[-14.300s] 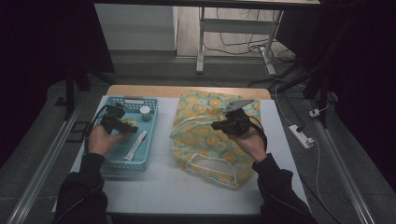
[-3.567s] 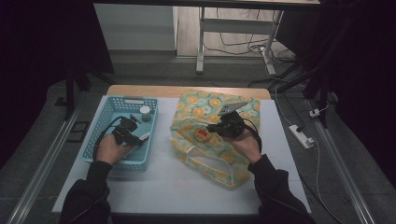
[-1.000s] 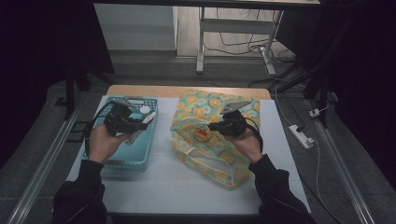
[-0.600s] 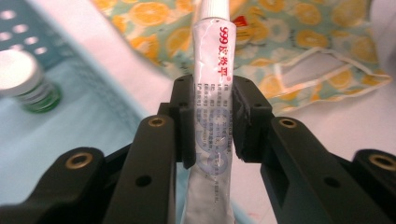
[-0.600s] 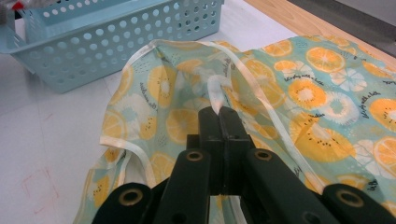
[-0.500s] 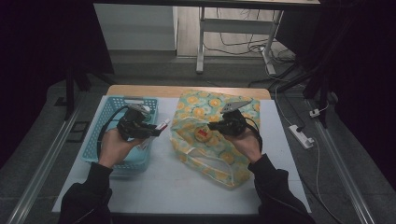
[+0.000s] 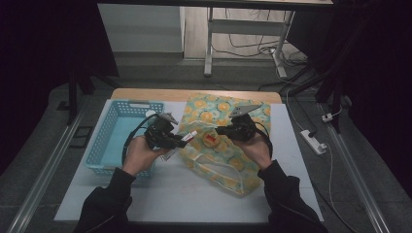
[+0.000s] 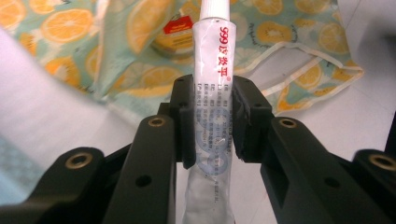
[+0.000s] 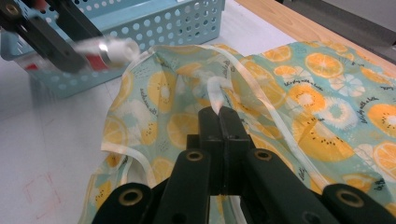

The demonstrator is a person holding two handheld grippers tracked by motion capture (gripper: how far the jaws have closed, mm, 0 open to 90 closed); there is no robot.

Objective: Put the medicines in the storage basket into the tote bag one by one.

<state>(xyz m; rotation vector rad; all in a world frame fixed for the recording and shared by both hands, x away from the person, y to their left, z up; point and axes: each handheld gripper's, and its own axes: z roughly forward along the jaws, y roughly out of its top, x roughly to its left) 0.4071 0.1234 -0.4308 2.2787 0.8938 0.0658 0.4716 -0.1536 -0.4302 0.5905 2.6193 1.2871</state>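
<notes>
A cloth bag (image 7: 221, 141) printed with orange slices lies on the white table, also seen as the bag (image 9: 299, 88) and the bag (image 8: 74, 32). My right gripper (image 7: 221, 130) (image 9: 218, 109) is shut on the bag's pale handle strap (image 9: 215, 91), lifting the mouth. My left gripper (image 7: 183, 141) (image 8: 211, 116) is shut on a white ointment tube (image 8: 211, 112) with red print, its cap end at the bag's mouth (image 7: 190, 136). Inside the bag lies a small round tin with a red label (image 8: 176, 32) (image 7: 210, 140).
A light blue perforated basket (image 7: 114, 133) stands at the left of the table, basket (image 9: 140, 28) behind the left gripper. A wooden strip (image 7: 194, 94) edges the far side. A power strip (image 7: 313, 141) lies on the floor at right.
My left gripper has carried the tube from over the basket rightward to the bag's mouth. The right gripper has kept its hold on the strap, hardly moving.
</notes>
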